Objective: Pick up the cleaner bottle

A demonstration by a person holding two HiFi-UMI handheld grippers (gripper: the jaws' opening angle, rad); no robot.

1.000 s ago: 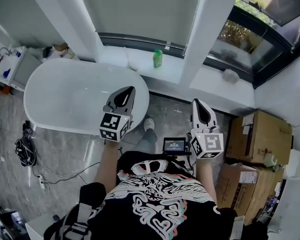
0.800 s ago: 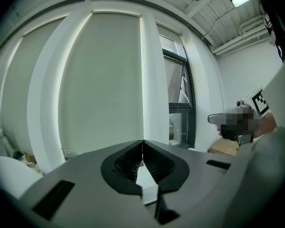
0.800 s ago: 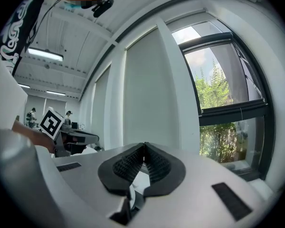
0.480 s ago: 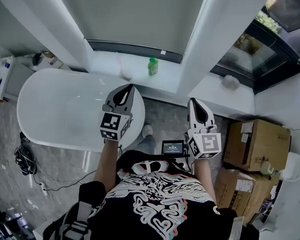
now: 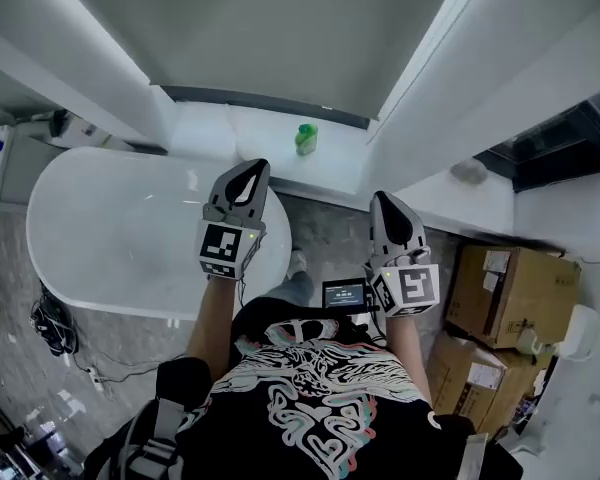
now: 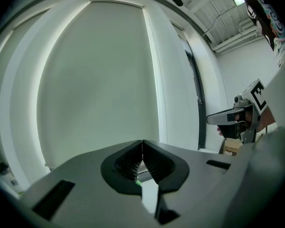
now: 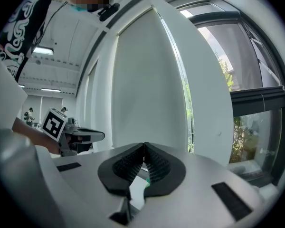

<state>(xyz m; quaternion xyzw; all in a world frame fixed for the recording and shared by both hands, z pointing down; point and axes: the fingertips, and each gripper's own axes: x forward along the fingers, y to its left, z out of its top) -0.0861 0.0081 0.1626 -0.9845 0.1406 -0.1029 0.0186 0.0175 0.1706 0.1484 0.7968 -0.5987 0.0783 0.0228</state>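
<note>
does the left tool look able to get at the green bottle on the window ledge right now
Probably yes. The green bottle stands on the ledge, ahead and to the right of the left tool, with nothing between them. Its jaws are shut though, so they must open first.

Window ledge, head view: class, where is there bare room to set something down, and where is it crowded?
The window ledge looks bare from its left end to the green cleaner bottle, with a narrower bare strip past the bottle. The bathtub below it is empty too. It is crowded on the right, where the cardboard boxes fill the floor.
</note>
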